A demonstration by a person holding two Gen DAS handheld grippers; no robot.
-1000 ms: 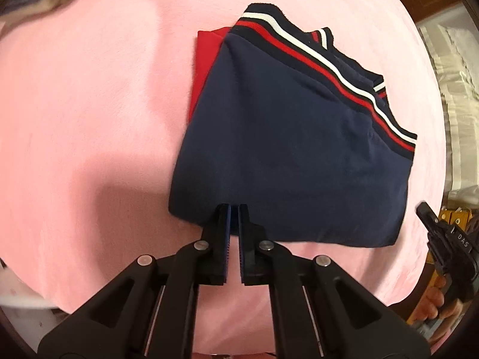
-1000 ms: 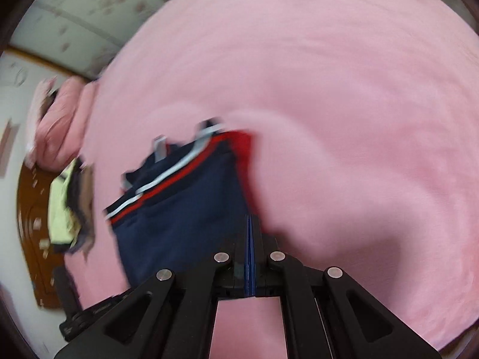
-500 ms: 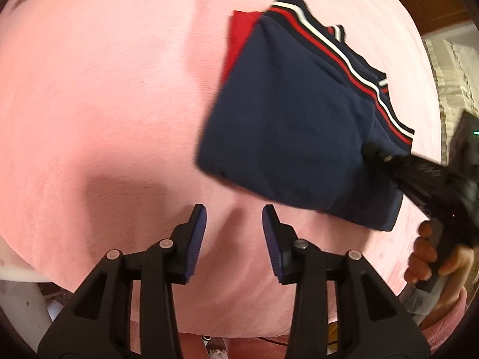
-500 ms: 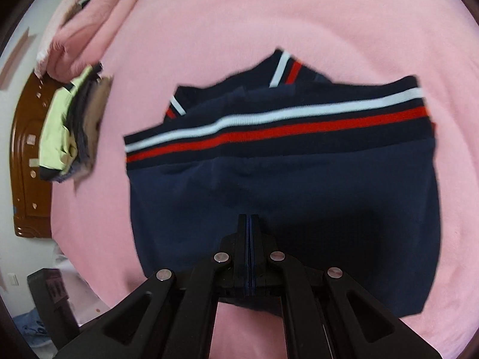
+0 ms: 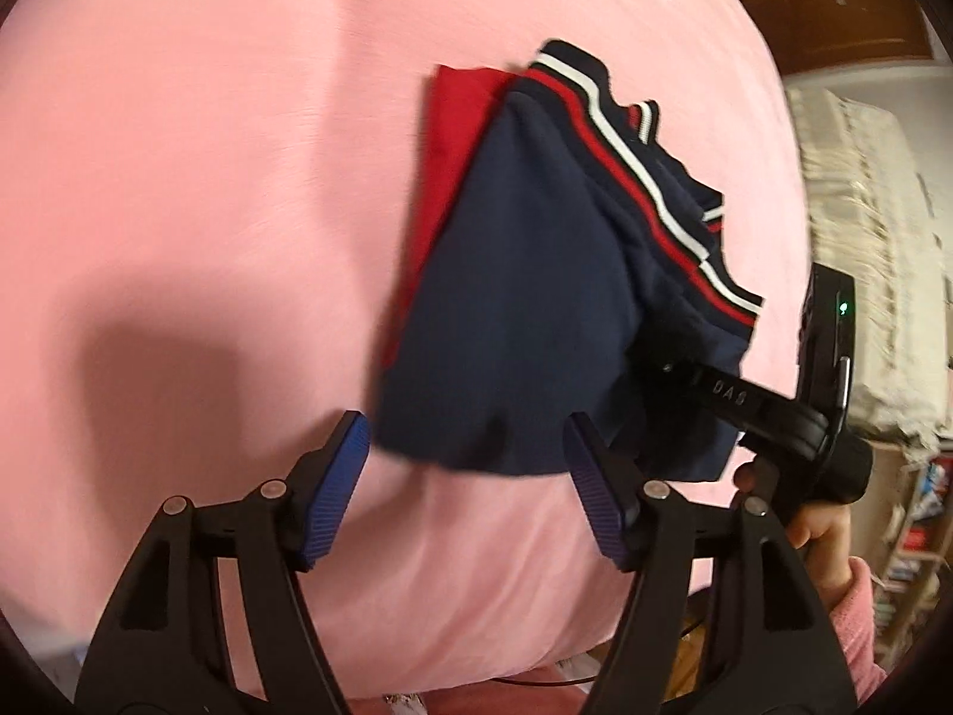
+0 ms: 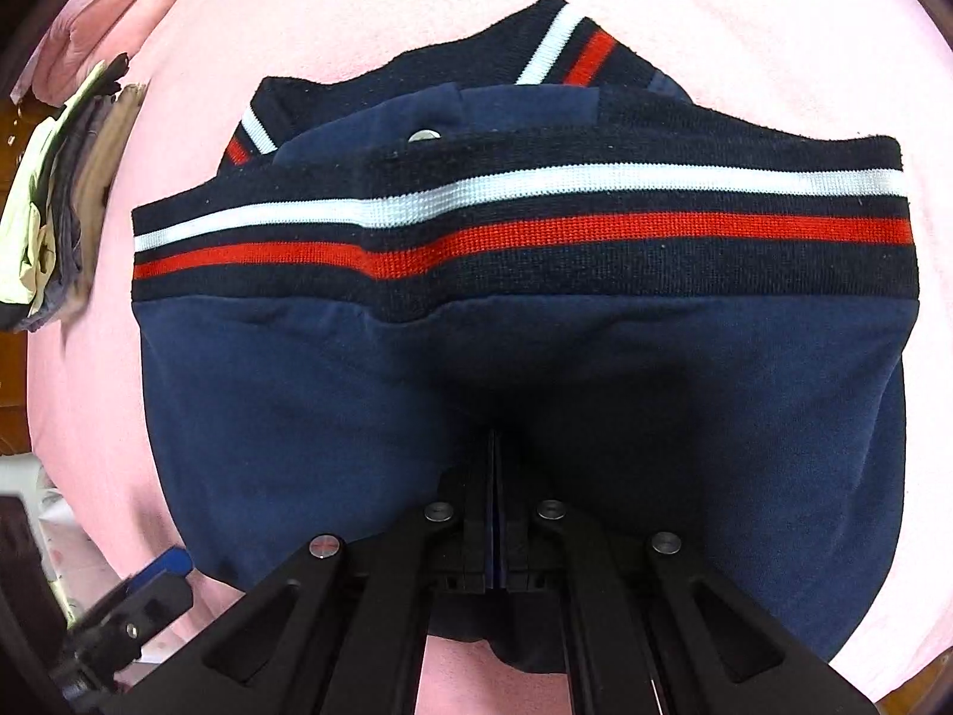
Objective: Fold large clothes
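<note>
A folded navy garment with red and white striped ribbing and a red panel lies on the pink bed cover. My left gripper is open and empty, its blue pads just short of the garment's near edge. My right gripper has its jaws together and rests on the garment's near part; whether cloth is pinched I cannot tell. It also shows in the left wrist view lying over the garment's right side.
A stack of folded clothes and a pink pillow lie at the far left of the bed. White bedding and a shelf with books stand to the right. The bed's near edge is just below my grippers.
My left gripper let go of the garment's near edge, opened wide and drew back. My right gripper swung over the garment and came down on its right side.
</note>
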